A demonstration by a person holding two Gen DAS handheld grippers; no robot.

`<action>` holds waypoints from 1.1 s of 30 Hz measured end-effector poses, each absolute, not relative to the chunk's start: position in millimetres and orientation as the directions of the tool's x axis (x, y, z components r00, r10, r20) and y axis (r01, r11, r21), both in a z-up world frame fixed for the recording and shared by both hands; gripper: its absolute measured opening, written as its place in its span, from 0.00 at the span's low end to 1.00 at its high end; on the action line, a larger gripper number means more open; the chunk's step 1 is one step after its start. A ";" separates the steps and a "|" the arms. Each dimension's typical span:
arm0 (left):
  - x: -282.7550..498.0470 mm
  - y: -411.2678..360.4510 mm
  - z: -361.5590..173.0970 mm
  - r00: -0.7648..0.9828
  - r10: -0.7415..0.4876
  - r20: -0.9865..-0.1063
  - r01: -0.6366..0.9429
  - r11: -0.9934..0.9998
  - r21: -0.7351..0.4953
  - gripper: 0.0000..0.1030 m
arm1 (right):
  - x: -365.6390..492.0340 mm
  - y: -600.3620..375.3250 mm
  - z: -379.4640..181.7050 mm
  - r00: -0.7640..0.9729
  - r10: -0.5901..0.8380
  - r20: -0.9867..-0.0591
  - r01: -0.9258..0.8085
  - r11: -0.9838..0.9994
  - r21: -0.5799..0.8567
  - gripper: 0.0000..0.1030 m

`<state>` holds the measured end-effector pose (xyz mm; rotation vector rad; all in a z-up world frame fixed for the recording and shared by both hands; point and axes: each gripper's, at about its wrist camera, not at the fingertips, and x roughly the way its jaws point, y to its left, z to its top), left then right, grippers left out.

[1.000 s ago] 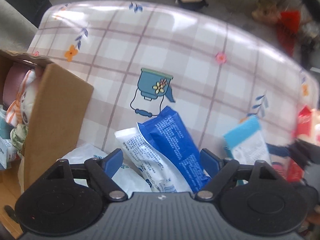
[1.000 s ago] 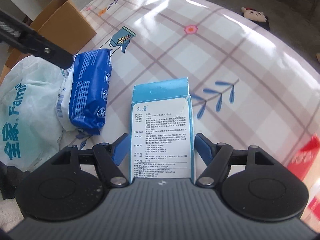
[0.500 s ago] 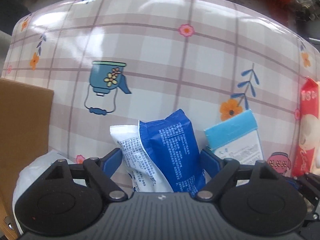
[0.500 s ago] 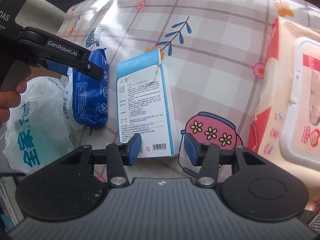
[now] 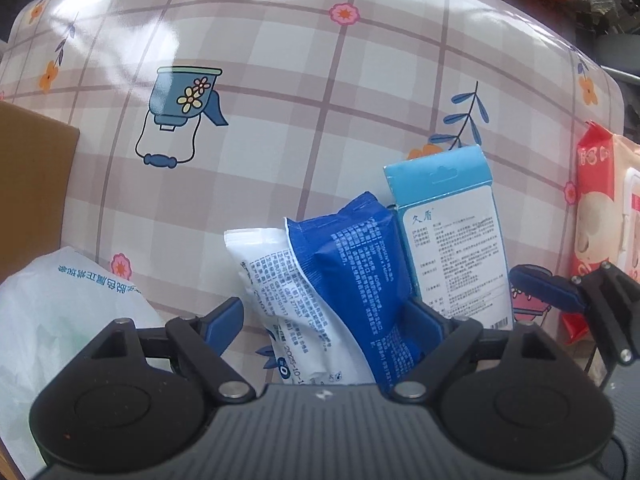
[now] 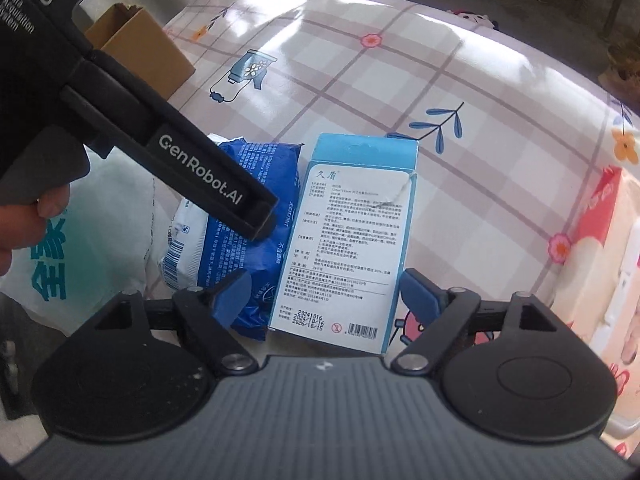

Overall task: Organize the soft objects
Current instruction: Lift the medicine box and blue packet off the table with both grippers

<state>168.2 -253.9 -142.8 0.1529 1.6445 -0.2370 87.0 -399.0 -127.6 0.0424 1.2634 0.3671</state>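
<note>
Since earlier, right tool [image 6: 322,294] reopened around light-blue box [image 6: 352,236]; left tool [image 5: 326,320], open, straddles blue tissue pack [image 5: 360,280]. Adjacent tools risk colliding.

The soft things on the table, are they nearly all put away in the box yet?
Not yet. The cardboard box stands at the table's edge; its inside is out of view. The left gripper is open around the blue packet; the right gripper is open around the blue carton. The white bag and wipes pack still wait.
</note>
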 end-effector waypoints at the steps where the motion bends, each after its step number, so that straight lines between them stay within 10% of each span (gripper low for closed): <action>1: 168.6 -252.8 -141.8 -0.086 -0.045 -0.995 0.237 0.969 -0.064 0.84 | 88.1 -396.8 -127.5 0.250 0.284 -0.925 -0.256 0.941 0.220 0.79; 10: 182.6 -246.6 -154.2 -0.116 -0.078 -0.990 0.214 0.972 -0.102 0.85 | 91.2 -409.7 -133.5 0.221 0.274 -0.936 -0.197 0.953 0.232 0.76; 21: 169.6 -239.7 -153.4 -0.098 -0.052 -0.994 0.206 0.976 -0.072 0.76 | 61.8 -431.6 -143.2 0.172 0.231 -0.958 -0.107 0.971 0.215 0.47; 33: 181.6 -200.6 -146.0 -0.026 -0.057 -0.998 0.100 0.993 -0.059 0.75 | 104.9 -395.5 -137.4 0.288 0.251 -0.924 -0.260 0.949 0.177 0.80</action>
